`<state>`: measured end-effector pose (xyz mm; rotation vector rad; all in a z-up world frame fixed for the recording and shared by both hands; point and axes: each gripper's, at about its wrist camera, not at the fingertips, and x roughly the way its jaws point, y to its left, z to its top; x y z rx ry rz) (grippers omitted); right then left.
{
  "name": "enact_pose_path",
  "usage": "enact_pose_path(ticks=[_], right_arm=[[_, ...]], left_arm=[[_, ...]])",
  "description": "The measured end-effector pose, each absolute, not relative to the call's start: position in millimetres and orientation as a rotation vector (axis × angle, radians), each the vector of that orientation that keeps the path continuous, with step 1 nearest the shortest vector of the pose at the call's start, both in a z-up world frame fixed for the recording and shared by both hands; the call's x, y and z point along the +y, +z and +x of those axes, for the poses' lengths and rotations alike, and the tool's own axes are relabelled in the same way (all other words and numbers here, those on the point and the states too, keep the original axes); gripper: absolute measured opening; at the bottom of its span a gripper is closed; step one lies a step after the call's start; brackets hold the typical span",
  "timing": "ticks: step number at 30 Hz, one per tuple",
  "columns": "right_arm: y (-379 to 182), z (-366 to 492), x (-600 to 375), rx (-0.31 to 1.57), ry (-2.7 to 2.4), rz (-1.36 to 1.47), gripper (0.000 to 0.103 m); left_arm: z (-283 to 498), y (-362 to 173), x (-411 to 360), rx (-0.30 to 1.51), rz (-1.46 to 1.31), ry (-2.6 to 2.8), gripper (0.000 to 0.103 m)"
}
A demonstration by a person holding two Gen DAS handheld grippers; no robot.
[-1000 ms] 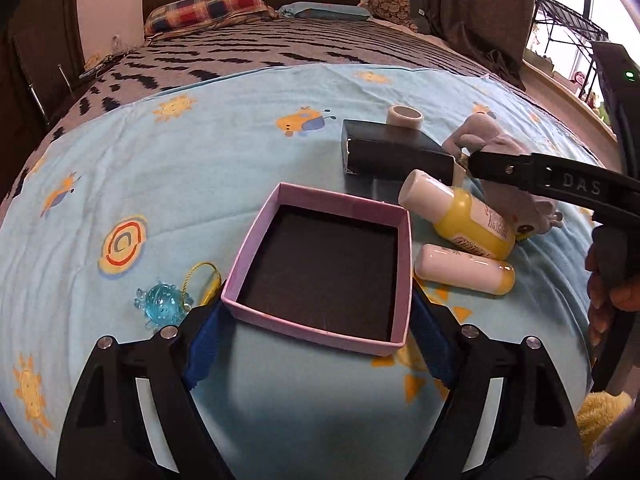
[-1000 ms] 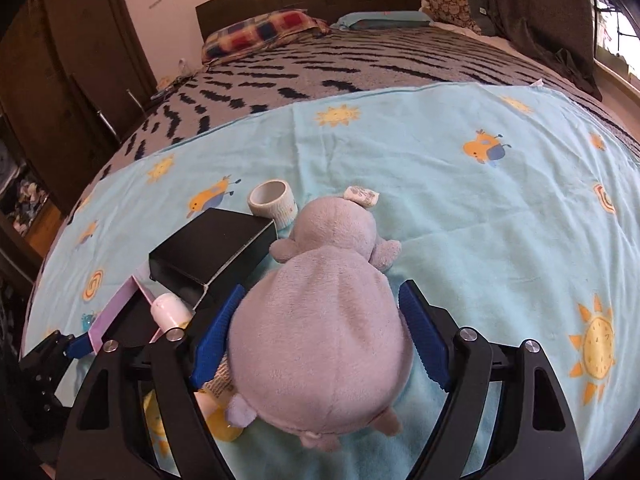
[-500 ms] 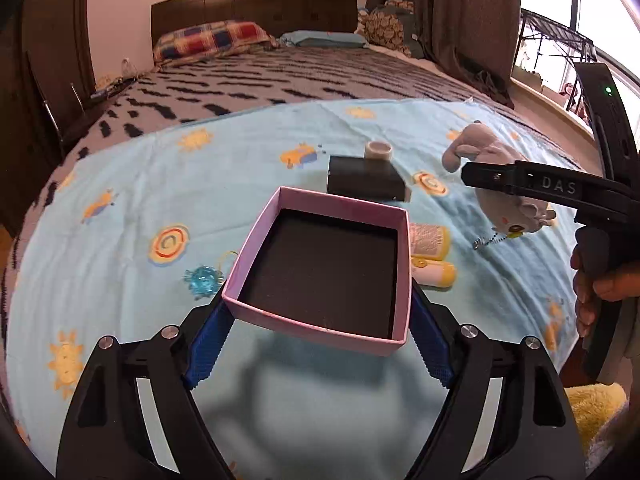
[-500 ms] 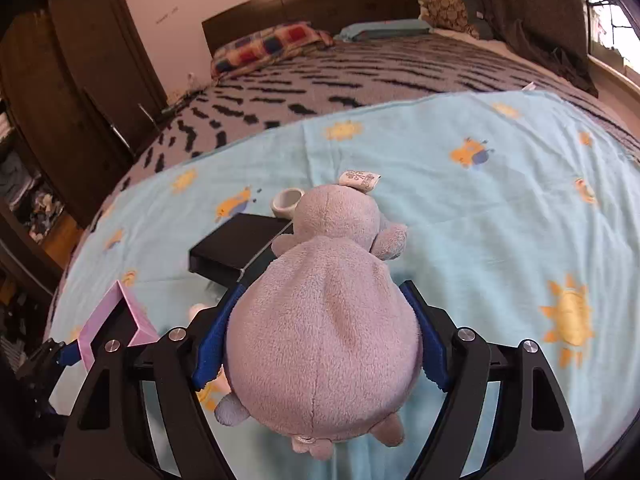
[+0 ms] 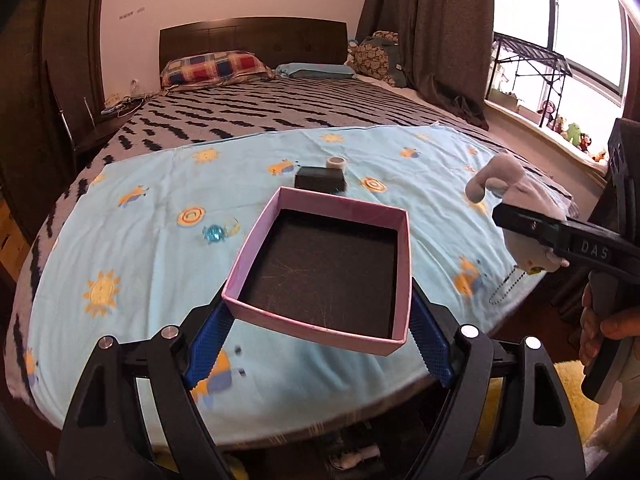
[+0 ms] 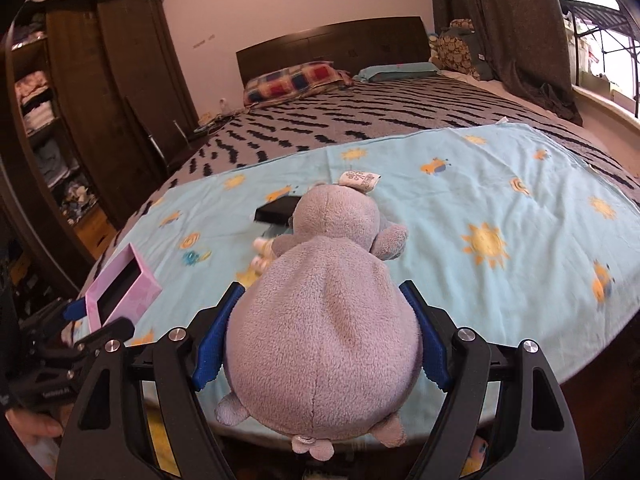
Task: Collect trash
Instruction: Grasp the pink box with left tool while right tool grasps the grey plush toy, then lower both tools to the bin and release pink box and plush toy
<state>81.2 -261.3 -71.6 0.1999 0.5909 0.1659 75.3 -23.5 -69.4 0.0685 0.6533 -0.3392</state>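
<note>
The near and left parts of the blue sheet lie bare, with open room to pass. Farther in, a black box and a tape roll just behind it block the middle; a blue trinket sits left of them. The plush in the right claw hides the bottles beyond it. The sheet's far right stays open.

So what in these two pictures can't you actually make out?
- Grey plush toy: face unseen, right wrist view shows its back.
- Yellow bottles: mostly hidden behind the toy, blurred.
- Black rectangular box: too small to read, left wrist view.
- Pink cardboard box: underside hidden.
</note>
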Motion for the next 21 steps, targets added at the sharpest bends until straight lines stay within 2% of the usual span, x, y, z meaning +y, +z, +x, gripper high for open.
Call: enact_pose_path(ticks=[9,21], right_arm=[[-121,21,-261,0.661,0.170,0.185,0.079],[-214,1,-235,0.862,0.170,0.192,0.079]], left_arm=[[13,-114,-34,0.704,0.075,-0.383,0.078],[-10,-225,-46,0.942,0.085,-0.376,0.078]])
